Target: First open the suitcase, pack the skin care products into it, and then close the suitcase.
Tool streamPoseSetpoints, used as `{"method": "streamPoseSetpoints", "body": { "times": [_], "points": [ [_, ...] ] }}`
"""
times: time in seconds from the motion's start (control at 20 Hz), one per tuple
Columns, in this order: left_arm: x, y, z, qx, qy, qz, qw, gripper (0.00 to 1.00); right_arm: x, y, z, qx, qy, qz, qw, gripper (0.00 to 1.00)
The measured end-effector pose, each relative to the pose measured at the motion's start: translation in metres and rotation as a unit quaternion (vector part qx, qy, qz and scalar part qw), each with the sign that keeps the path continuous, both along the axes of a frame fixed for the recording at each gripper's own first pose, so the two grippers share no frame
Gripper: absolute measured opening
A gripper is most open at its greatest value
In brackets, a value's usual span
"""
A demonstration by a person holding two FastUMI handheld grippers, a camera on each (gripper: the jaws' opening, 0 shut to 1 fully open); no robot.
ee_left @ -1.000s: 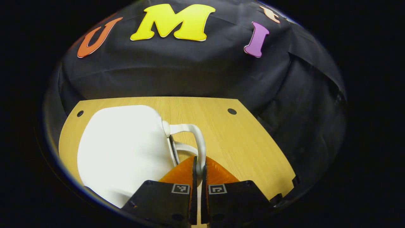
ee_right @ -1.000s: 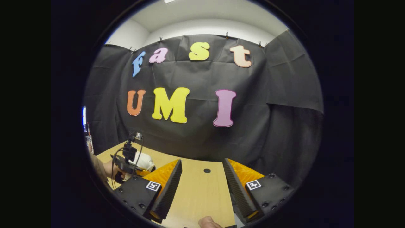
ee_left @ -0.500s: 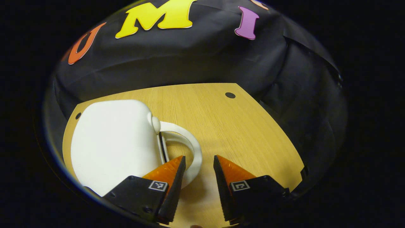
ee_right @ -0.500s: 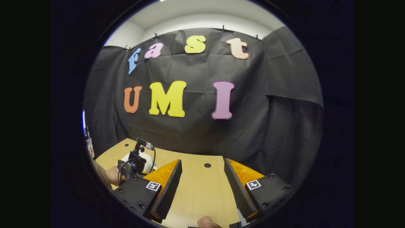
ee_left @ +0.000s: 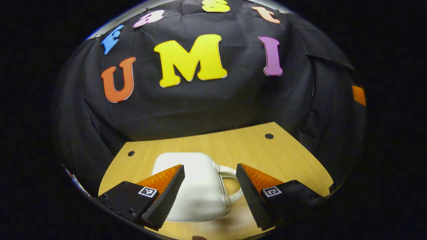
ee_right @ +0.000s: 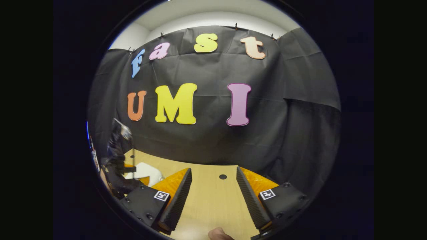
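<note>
A small white hard-shell suitcase lies flat and closed on the wooden table, its white handle pointing right. My left gripper is open, pulled back and raised above the case, its fingers apart on either side of it with nothing between them. In the right gripper view the suitcase sits at the far left, with the left gripper blurred beside it. My right gripper is open over bare table, holding nothing.
The black cloth wall closes the back and right of the table. Small round holes mark the tabletop. A fingertip shows at the bottom of the right gripper view. The table's right edge is near.
My left gripper was shut on the suitcase handle, then opened and let it go, and has drawn back and tilted up. The right gripper has barely moved.
</note>
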State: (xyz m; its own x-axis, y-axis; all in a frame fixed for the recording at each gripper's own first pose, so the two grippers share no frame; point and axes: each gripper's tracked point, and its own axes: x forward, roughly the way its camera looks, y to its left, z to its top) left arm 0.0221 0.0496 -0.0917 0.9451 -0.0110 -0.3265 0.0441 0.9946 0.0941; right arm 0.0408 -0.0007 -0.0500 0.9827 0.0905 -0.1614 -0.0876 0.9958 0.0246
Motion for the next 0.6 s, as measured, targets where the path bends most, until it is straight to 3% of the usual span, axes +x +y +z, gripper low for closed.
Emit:
{"method": "streamPoseSetpoints", "body": {
  "times": [0.2, 0.6],
  "points": [
    [-0.030, 0.030, 0.062, -0.012, -0.064, 0.031, 0.997, 1.00, 0.011, 0.030, 0.013, -0.001, -0.004, 0.011, 1.000, 0.79],
    [-0.056, 0.073, 0.113, -0.030, -0.114, 0.072, 0.990, 1.00, 0.012, 0.080, 0.038, -0.010, -0.039, 0.033, 0.999, 0.79]
  ]
}}
